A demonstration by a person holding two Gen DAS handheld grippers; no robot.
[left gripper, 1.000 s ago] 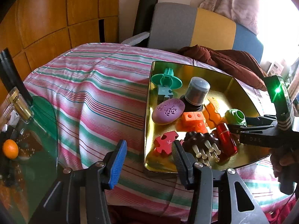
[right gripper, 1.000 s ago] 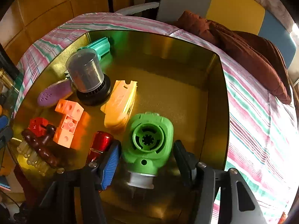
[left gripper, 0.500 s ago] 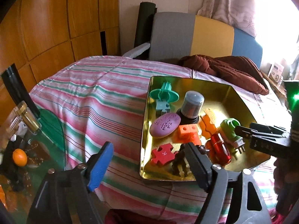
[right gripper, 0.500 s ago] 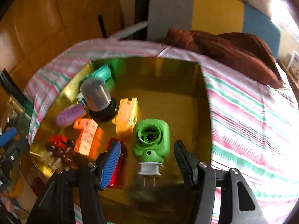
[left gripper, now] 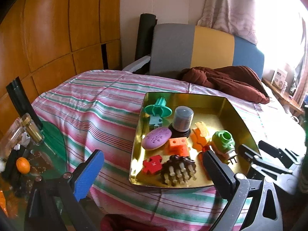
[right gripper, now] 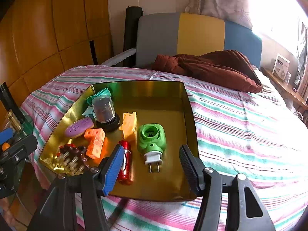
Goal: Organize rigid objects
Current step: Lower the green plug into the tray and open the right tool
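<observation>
We hold both grippers above the near edge of the bed [right gripper: 240, 119], facing a gold tray [right gripper: 189, 115] that sits on the striped bedspread. Our left gripper [left gripper: 152, 170] has its jaws wide open with nothing between them, low and in front of the tray's near-left corner. Our right gripper [right gripper: 152, 165] also has its jaws spread apart and empty, hanging over the tray's near edge.

All the small things lie inside the tray. The green plug [right gripper: 152, 140] rests flat just beyond our right jaws, prongs pointing toward us, untouched. Just left of it lies the red cylinder [right gripper: 126, 163], partly behind the blue finger pad. Behind these stand the yellow piece [right gripper: 130, 124] and the dark jar [right gripper: 105, 111] with its clear cap, upright. The orange blocks [right gripper: 96, 140] sit left of the cylinder, the purple oval [right gripper: 79, 127] farther left, the teal piece [left gripper: 157, 109] at the far-left corner. At the near-left we see the brown brush [left gripper: 178, 168], bristles up, beside a red puzzle piece [left gripper: 152, 163].

A brown blanket [right gripper: 211, 67] is bunched at the head of the bed.
</observation>
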